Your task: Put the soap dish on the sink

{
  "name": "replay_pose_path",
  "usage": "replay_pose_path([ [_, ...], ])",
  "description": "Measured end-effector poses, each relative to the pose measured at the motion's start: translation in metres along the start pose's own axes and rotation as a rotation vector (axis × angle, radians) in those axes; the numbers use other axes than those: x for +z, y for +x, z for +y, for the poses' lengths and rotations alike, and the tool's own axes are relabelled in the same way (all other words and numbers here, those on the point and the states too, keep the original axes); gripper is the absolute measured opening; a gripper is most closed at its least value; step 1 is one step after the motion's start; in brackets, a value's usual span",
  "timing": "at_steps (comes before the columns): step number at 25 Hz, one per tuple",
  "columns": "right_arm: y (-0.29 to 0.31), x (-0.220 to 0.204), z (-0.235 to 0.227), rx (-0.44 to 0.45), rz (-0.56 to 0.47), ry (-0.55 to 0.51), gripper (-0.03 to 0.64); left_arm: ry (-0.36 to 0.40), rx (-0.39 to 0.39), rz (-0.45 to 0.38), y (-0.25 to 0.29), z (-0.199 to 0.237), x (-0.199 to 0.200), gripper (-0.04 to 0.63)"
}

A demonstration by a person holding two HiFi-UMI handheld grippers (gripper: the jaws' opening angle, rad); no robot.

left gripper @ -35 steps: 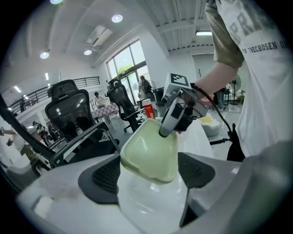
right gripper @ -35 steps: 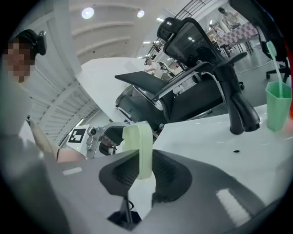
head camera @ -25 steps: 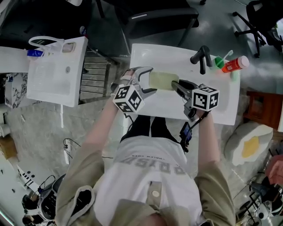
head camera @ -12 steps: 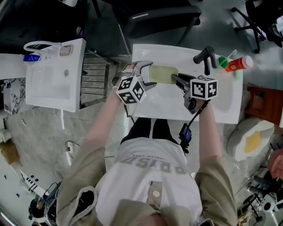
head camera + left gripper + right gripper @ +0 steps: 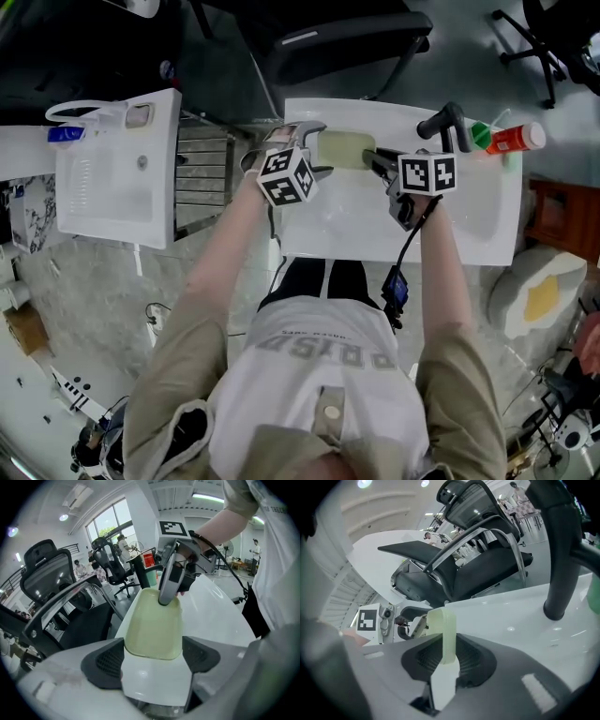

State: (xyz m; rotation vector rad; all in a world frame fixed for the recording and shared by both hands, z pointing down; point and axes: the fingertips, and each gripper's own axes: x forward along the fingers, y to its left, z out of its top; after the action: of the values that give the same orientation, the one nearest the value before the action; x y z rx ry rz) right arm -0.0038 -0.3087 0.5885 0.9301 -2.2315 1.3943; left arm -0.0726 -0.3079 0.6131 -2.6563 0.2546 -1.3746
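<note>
Head view first: I've got the soap dish (image 5: 345, 148) up at the far left corner of the sink (image 5: 412, 234), with the left tool (image 5: 312, 150) on its left end and the right tool (image 5: 372, 159) on its right end. The black faucet (image 5: 442, 122) sits just to the right of that, with a green cup (image 5: 482, 134) and an orange bottle (image 5: 514, 138) further right along the far edge. From up here I honestly can't tell if the dish is already resting on the ledge or hanging just off it. In the left gripper view the dish lies between my left tool's two pads. They look snug against both long sides, so I'd call that one clamped across the dish's width. You can also see the right tool coming in from the far end, biting the rim there. The white surface of the sink spreads out right under and beside the dish. In the right gripper view the dish rim is edge-on between the pads, and that tool is closed tight on it, nothing else in there. The faucet stands well off to the right and an office chair (image 5: 487, 559) sits behind the sink. So my read is that this is the set-down step, with the carry pretty much done. Next I need the dish flat on that ledge, not hanging over the edge. Then I open both tools and back them out straight, so I don't drag it along or bump the faucet.
</note>
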Motion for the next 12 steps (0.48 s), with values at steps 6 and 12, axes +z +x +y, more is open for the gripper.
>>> replay_pose_path([
  [6, 0.013, 0.005, -0.010, -0.025, 0.022, 0.016, 0.074, -0.036, -0.051, 0.063, 0.013, 0.008, -0.012, 0.403],
  [12, 0.023, 0.011, -0.020, -0.034, 0.043, 0.030, 0.074, -0.042, -0.094, 0.120, 0.023, 0.017, -0.019, 0.403],
])
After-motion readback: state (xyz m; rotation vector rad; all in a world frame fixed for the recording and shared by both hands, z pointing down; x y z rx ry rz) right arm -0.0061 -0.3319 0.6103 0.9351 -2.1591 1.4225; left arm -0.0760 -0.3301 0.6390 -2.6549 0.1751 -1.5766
